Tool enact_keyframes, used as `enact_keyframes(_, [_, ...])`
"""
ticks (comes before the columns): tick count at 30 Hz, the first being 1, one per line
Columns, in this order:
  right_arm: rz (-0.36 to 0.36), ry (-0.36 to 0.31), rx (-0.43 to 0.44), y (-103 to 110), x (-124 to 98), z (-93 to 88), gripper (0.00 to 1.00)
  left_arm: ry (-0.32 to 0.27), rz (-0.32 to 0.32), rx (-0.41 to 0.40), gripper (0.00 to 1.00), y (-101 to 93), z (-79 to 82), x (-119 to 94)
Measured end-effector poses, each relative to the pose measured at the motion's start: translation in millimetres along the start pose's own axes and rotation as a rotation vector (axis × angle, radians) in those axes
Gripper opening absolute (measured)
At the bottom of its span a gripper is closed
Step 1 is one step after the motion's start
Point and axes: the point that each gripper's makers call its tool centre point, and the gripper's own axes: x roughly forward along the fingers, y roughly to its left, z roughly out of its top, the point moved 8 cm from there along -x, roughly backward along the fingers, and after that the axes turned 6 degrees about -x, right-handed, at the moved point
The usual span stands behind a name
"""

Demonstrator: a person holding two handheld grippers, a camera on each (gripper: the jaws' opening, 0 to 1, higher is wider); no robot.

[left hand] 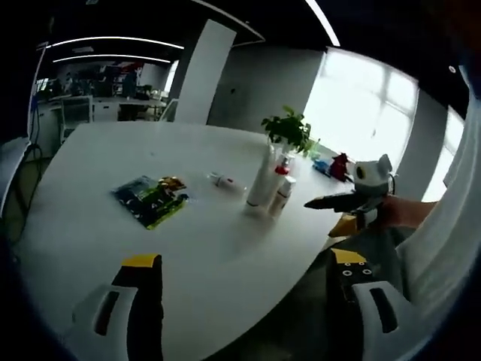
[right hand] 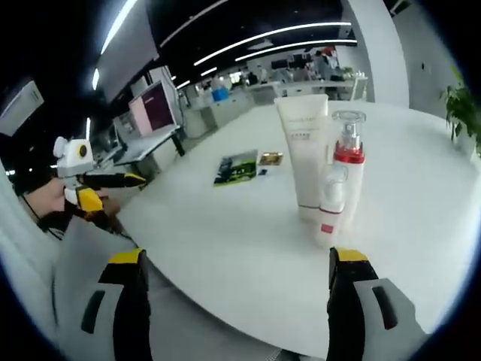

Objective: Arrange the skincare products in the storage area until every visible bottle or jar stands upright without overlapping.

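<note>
While both tongs, left [left hand: 244, 289] and right [right hand: 237, 289], hang released and empty, the white tube [right hand: 304, 154] and pump bottles [right hand: 342, 177] stand upright together on the desk [right hand: 225, 248]; one small bottle [left hand: 225, 181] lies sideways, label unreadable.

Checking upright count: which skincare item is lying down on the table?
The small white bottle lying apart, between the packets and the standing tube; the others stand upright.
</note>
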Motion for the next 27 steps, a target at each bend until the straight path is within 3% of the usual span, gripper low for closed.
enact_keyframes(3, [-0.009, 0.012, 0.004, 0, 1, -1.5, 0.99, 0.023, -0.001, 0.044, 0.77, -2.1, 2.9, 4])
enact_keyframes(13, [-0.034, -0.014, 0.06, -7, -4, 3.8, 0.99, 0.049, -0.032, 0.042, 0.77, -5.2, 3.9, 27])
enact_keyframes(16, [-0.052, 0.028, 0.042, -13, -9, 6.4, 0.98, 0.053, -0.039, 0.026, 0.75, -5.5, -2.0, 30])
enact_keyframes(22, [-0.086, -0.008, 0.051, -31, -27, 42.5, 0.93, 0.073, -0.035, 0.012, 0.74, -4.4, -13.9, 31])
enact_keyframes(27, [-0.111, -0.027, 0.063, -39, -30, 68.3, 0.91, 0.027, -0.047, -0.052, 0.75, -1.3, -13.6, 27])
